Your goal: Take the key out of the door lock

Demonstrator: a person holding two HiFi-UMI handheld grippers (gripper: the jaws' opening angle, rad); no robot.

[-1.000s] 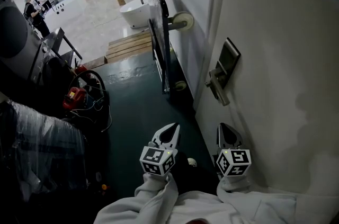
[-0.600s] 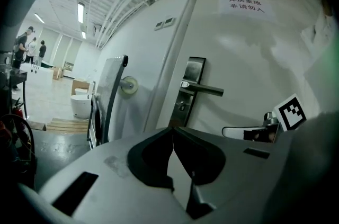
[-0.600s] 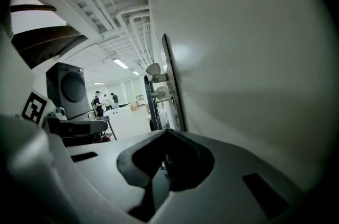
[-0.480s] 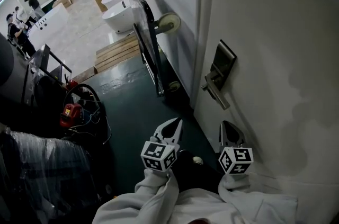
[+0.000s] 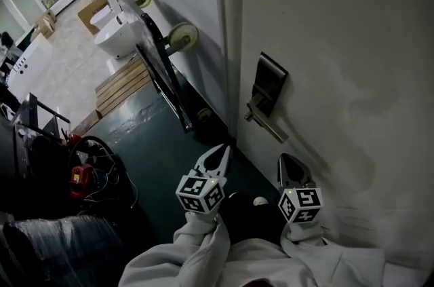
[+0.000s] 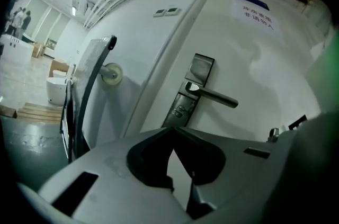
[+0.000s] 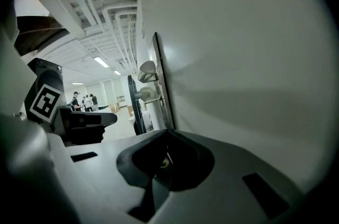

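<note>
The white door fills the right of the head view. Its dark metal lock plate carries a lever handle. In the left gripper view the lock plate and lever are ahead, with the lock cylinder low on the plate; a key there is too small to make out. My left gripper is shut and empty, below and left of the lock, well short of it. My right gripper is held close beside the door face, jaws together and empty. It sees the lock plate edge-on.
A glass panel on a wheeled cart leans by the wall left of the door. Beyond it are a white basin and a wooden pallet. A red tool with cables lies at left. A small white object sits on the dark floor.
The head view has swung toward the door, so the lock and cart now sit further left. Both grippers stay low in the picture, shut, the left one shifted slightly.
</note>
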